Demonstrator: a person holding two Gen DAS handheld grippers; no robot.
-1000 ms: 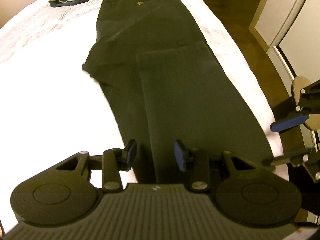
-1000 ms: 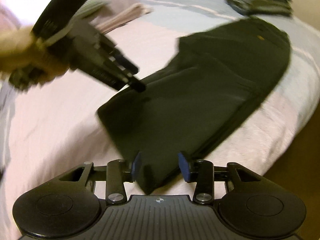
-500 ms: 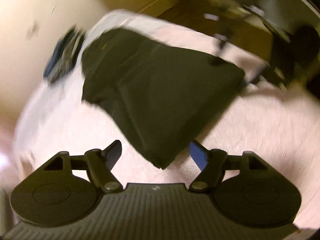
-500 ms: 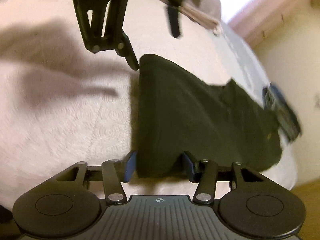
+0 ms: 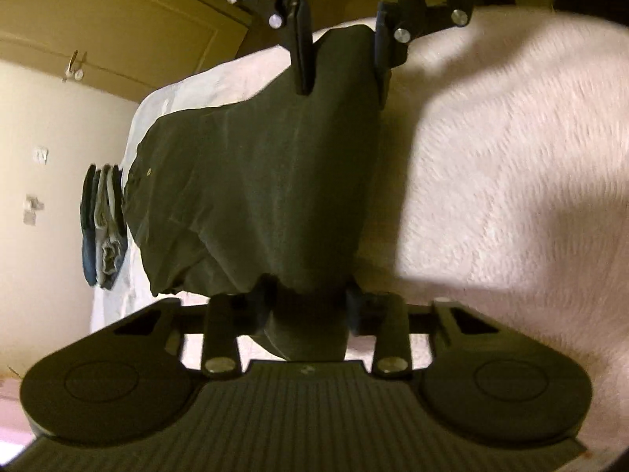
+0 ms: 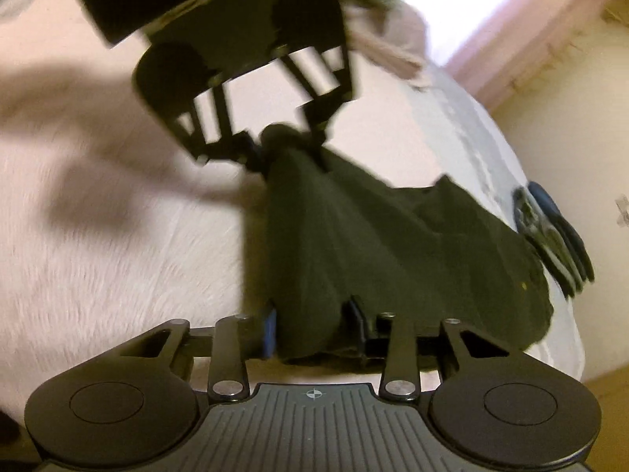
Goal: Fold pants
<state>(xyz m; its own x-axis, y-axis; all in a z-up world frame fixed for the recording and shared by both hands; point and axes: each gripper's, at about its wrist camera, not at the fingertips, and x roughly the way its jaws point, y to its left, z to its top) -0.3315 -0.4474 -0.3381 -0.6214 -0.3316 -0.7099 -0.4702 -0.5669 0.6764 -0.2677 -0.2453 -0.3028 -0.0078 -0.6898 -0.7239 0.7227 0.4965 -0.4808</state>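
Note:
Dark green pants (image 5: 255, 177) lie on a white bed cover (image 5: 491, 157), waist end toward the far side. My left gripper (image 5: 308, 306) is shut on one corner of the leg hem, with cloth bunched between its fingers. Opposite it, my right gripper (image 5: 344, 63) holds the other hem corner. In the right wrist view the right gripper (image 6: 312, 322) is shut on the pants (image 6: 373, 244), and the left gripper (image 6: 285, 145) pinches the hem further off. The leg end hangs raised between the two grippers, while the waist part rests on the bed.
A stack of folded blue and grey clothes (image 5: 102, 228) sits just beyond the waistband, also visible as the same stack (image 6: 550, 228). A pale folded cloth (image 6: 393, 47) lies at the bed's far end. Bare bed cover (image 6: 118, 255) spreads beside the pants. A wooden door (image 5: 118, 19) stands behind.
Both grippers have swung round to face each other across the leg hem and shut on its corners. The hem, flat on the bed a second ago, is now lifted and bunched.

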